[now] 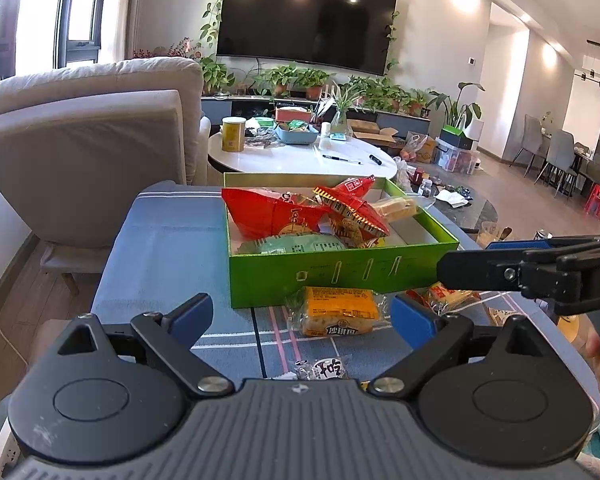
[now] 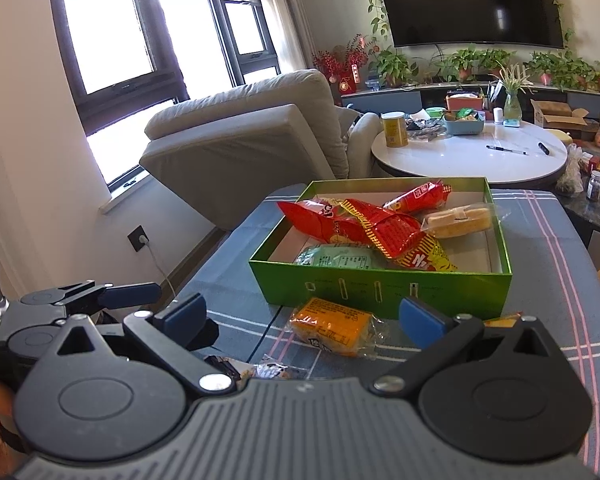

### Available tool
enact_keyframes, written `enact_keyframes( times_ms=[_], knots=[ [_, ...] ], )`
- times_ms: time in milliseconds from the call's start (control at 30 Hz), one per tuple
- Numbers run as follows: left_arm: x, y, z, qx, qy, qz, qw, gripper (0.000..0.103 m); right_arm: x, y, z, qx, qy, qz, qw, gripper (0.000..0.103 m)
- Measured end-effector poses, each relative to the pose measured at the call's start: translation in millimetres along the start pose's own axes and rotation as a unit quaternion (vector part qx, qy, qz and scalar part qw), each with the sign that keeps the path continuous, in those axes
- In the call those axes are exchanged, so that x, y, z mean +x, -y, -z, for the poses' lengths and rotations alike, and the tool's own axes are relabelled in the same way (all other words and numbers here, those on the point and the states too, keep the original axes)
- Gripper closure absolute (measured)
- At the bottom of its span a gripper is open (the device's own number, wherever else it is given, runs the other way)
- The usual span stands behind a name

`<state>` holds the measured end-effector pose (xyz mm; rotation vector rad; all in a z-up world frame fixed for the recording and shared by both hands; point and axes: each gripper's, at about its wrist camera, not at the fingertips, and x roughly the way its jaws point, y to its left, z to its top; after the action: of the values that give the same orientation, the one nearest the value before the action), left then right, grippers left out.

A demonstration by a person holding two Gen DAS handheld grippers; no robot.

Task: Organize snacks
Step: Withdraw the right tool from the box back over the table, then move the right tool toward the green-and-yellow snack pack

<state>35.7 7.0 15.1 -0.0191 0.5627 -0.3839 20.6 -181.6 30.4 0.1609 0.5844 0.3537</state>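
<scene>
A green box (image 1: 340, 276) (image 2: 380, 292) stands on the blue plaid cloth, holding red snack bags (image 1: 276, 212) (image 2: 384, 228), a pale green packet (image 1: 292, 245) (image 2: 336, 257) and a wrapped yellow cake (image 1: 396, 207) (image 2: 458, 221). An orange packet (image 1: 332, 310) (image 2: 332, 326) lies on the cloth just in front of the box. My left gripper (image 1: 302, 318) (image 2: 112, 290) hovers open near it, pads apart from it. My right gripper (image 2: 303, 317) (image 1: 472, 260) is also open with nothing gripped. A small clear packet (image 1: 324, 368) (image 2: 276, 370) lies close under the fingers.
A yellow-red packet (image 1: 448, 296) lies right of the orange one. A beige armchair (image 1: 92, 140) (image 2: 252, 136) stands to the left. Behind the box is a white round table (image 1: 300, 158) (image 2: 468, 156) with a yellow can (image 1: 233, 133), a basket and pens.
</scene>
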Motion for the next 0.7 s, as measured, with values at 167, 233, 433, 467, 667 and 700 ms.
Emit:
enact_keyframes(
  times_ms=[167,233,433,467,667,700],
  knots=[
    [2.6,0.1,1.7,0.002,-0.005,-0.001,1.0000,0.008,1.4,2.0,1.2,0.006,-0.004,0.002,1.000,0.011],
    [3.2,-0.3,3.2,0.003,-0.008,-0.001,1.0000,0.008,2.2,1.7,1.6,0.005,-0.006,0.002,1.000,0.011],
    [6.5,-5.3,7.0,-0.001,-0.017,-0.006,0.9998,0.008,5.5,2.5,5.7,0.001,-0.019,0.005,1.000,0.011],
    [7.4,-6.2,7.4,-0.003,-0.019,-0.008,0.9998,0.008,6.0,3.3,6.6,0.002,-0.021,0.005,1.000,0.011],
    [9.7,-14.3,8.2,-0.020,-0.025,-0.020,0.9993,0.008,8.4,4.8,9.2,0.006,-0.029,0.007,1.000,0.011],
    [9.8,-15.5,8.4,-0.022,-0.026,-0.020,0.9992,0.008,8.5,4.7,9.4,0.006,-0.029,0.006,1.000,0.011]
  ],
)
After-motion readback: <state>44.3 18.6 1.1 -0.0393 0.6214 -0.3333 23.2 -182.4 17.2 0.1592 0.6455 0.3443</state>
